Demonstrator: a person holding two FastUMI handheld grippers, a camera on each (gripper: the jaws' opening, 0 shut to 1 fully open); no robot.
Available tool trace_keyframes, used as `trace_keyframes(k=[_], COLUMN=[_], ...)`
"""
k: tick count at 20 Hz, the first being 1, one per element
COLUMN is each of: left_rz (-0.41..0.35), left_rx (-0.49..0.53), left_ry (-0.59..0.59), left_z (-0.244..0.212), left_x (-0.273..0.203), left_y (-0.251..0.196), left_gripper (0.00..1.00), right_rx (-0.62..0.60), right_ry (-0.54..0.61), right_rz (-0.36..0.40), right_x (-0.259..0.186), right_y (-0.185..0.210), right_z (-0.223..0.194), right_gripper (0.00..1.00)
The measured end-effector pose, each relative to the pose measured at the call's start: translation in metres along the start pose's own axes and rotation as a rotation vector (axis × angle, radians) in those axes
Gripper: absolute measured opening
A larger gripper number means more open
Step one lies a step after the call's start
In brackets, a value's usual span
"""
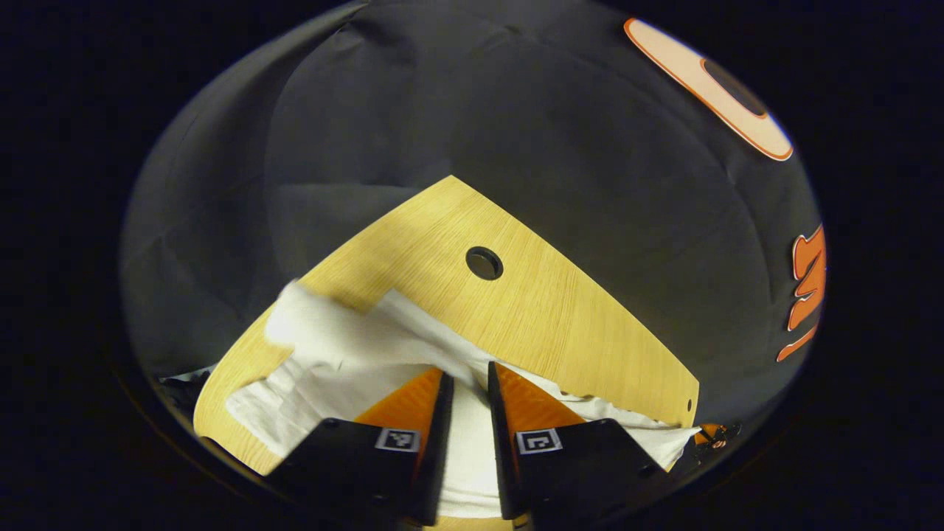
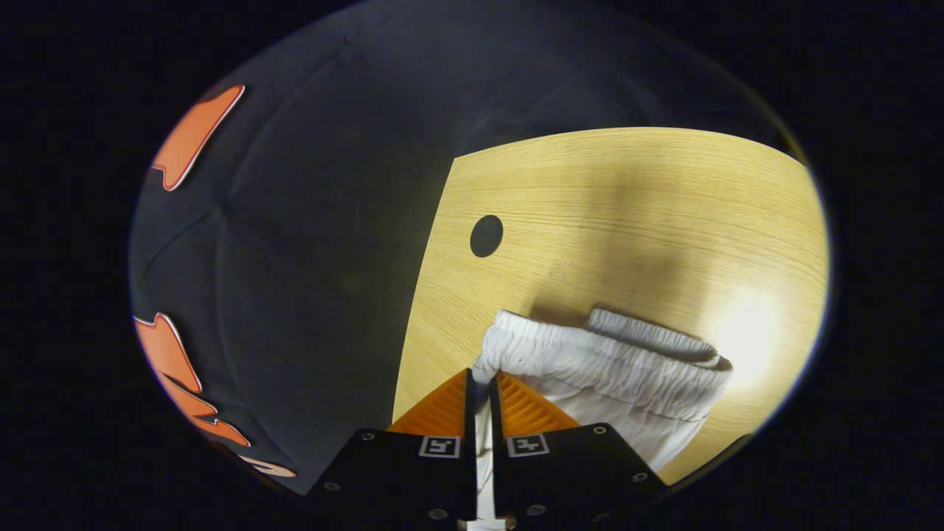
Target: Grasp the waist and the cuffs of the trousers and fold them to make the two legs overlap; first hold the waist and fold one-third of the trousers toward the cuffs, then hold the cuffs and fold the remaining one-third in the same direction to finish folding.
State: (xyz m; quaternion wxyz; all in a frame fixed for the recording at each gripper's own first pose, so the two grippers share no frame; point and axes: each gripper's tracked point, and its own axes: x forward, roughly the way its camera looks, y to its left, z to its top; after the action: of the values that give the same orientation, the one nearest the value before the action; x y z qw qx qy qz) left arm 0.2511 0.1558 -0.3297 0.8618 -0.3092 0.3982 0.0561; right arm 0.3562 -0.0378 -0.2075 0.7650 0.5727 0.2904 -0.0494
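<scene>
Fingers of the right gripper [image 2: 481, 383] stand almost closed, pinching the gathered elastic waist [image 2: 590, 354] of the white trousers [image 2: 634, 398] at its near corner; a thin strip of cloth runs down the slit between them. Both fingers look to press on the fabric. The waistband lies bunched on the wooden table [image 2: 627, 206], its far side lifted into a small ridge, not far from the table's round cable hole [image 2: 486, 236].

From the left gripper view, the left gripper [image 1: 469, 383] has its fingers a narrow gap apart, with white cloth showing between them. Whether they squeeze that cloth or merely straddle it I cannot tell (the gap is wider than on the other hand). The trousers [image 1: 354, 354] spread crumpled away from the fingers toward the table's near edge, one flap blurred as if in motion. Which part of the garment this hand is at, cuff or leg, cannot be made out.

Judgement: gripping at the waist corner suits drawing the garment taut so one leg can be laid over the other. The cloth is not yet flat or aligned, so the legs-together fold seems unfinished, and the thirds folds not begun. Risk: the soft elastic slipping from a corner pinch.
</scene>
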Motion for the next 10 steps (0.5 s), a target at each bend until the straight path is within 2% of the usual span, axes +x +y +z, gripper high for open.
trace_keyframes(k=[1,2,3,5,6,7,8,9,10], left_rz=[-0.005,-0.016,-0.024,-0.028,-0.035,-0.037,-0.036,-0.031,-0.028], left_rx=[0.000,-0.001,0.009,0.054,0.079,0.101,0.122,0.145,0.164], left_ry=[-0.012,-0.017,-0.021,-0.032,-0.040,-0.047,-0.053,-0.059,-0.071], left_z=[0.002,0.003,0.006,0.009,0.010,0.011,0.012,0.014,0.014], left_x=[-0.001,-0.005,-0.009,-0.017,-0.022,-0.028,-0.034,-0.043,-0.048], left_y=[-0.001,-0.005,-0.008,-0.013,-0.017,-0.023,-0.027,-0.029,-0.033], left_gripper=[0.44,0.54,0.64,0.84,0.81,0.94,0.98,0.99,0.99], right_rx=[-0.014,-0.033,-0.050,-0.088,-0.122,-0.165,-0.207,-0.245,-0.274], right_ry=[-0.019,-0.039,-0.053,-0.041,-0.034,-0.031,-0.033,-0.032,-0.033], right_rz=[0.011,0.020,0.014,-0.004,-0.023,-0.049,-0.073,-0.096,-0.117], right_x=[-0.002,-0.006,-0.009,-0.018,-0.023,-0.029,-0.038,-0.045,-0.053], right_y=[0.003,0.003,0.000,-0.006,-0.013,-0.021,-0.027,-0.032,-0.039], right_z=[0.006,0.011,0.015,0.014,0.013,0.012,0.012,0.012,0.011], right_gripper=[0.19,0.24,0.37,0.46,0.60,0.57,0.50,0.69,0.73])
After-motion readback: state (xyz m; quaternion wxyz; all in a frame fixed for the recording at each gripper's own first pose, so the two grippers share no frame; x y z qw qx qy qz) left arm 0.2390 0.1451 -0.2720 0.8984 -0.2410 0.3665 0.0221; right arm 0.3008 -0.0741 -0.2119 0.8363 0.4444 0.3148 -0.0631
